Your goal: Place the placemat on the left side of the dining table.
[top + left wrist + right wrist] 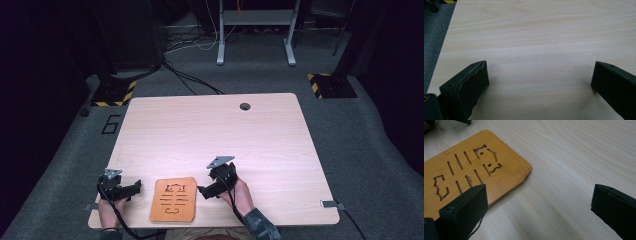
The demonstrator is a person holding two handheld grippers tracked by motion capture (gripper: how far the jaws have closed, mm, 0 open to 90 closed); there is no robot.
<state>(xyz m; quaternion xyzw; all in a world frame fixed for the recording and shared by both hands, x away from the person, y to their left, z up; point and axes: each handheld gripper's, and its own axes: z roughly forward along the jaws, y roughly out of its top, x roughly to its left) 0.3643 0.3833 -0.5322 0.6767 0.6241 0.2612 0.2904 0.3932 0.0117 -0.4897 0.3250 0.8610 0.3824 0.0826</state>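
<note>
A flat orange-brown wooden board (173,199) with cut-out slots and a fish-bone pattern lies near the table's front edge, between my two grippers. My left gripper (134,188) rests just left of the board, open, with bare tabletop between its jaws (539,75). My right gripper (202,192) sits just right of the board, open. In the right gripper view the board (471,170) lies at the left, its corner reaching past my left jaw, and nothing is held between the jaws (537,200).
The light wooden table (215,135) has a round cable hole (244,106) near its far edge. Metal clips (332,204) stick out at the front corners. Grey carpet, cables and stand feet with yellow-black tape (116,94) surround the table.
</note>
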